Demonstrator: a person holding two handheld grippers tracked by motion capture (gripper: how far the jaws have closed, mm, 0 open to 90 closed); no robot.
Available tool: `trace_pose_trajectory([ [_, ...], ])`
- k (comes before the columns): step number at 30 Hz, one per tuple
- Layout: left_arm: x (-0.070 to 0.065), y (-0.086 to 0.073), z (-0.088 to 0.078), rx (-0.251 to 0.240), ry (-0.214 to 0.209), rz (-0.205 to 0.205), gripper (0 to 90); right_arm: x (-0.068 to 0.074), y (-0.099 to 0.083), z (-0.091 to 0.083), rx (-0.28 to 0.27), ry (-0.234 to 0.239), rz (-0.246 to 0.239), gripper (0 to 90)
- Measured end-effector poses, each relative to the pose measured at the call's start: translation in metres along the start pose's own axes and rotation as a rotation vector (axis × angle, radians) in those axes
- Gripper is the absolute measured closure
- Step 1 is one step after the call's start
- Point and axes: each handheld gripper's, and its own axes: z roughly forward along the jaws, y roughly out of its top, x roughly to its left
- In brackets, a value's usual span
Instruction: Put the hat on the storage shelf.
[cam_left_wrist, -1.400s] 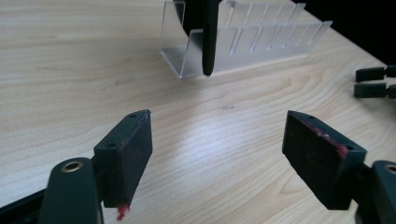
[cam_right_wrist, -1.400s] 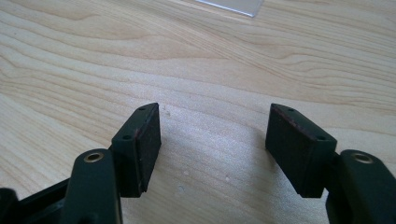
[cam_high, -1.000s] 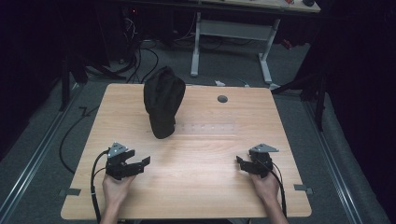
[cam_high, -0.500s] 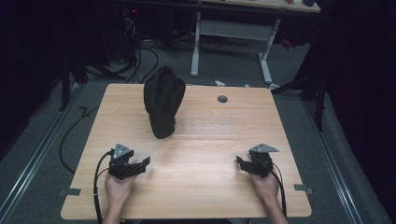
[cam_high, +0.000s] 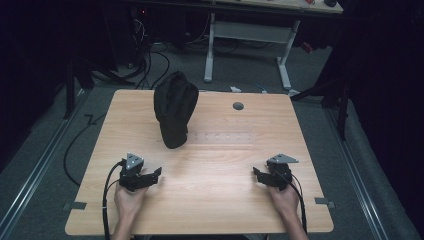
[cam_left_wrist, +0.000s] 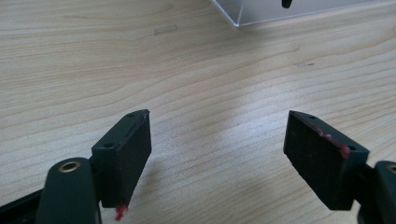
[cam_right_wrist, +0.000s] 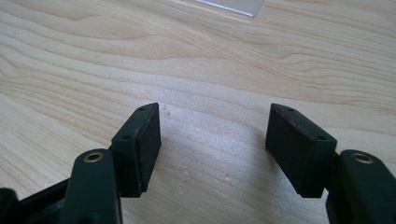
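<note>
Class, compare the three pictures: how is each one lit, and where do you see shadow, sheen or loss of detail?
High view: the table is lit, the surroundings fall into near black, and the black cloth object shows little detail. Left gripper view: a pale sheen on the wood between the open jaws of the left gripper. Right gripper view: sharp wood grain, soft shadow beside the jaws of the right gripper.

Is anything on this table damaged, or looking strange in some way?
Mostly no. The left gripper has red, chipped-looking marks on the edges of its jaws, which may be wear. The black bag stands upright on the table, not spilled.
</note>
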Motion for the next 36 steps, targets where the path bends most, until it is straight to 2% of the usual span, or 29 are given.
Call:
trace_pose_trajectory([
  [10,-0.001,-0.006,0.005,0.017,0.022,0.024,23.3,0.000,0.000,0.000,0.000,0.000,0.000,35.8],
  [12,0.000,-0.007,0.007,0.035,0.034,0.025,23.3,0.000,0.000,0.000,0.000,0.000,0.000,35.8],
  [14,-0.001,-0.008,0.008,0.045,0.040,0.038,22.6,0.000,0.000,0.000,0.000,0.000,0.000,35.7],
  [18,-0.004,-0.012,0.010,0.046,0.062,0.087,22.3,0.000,0.000,0.000,0.000,0.000,0.000,35.7],
  [36,-0.004,-0.012,0.009,0.039,0.069,0.077,23.5,0.000,0.000,0.000,0.000,0.000,0.000,35.7],
])
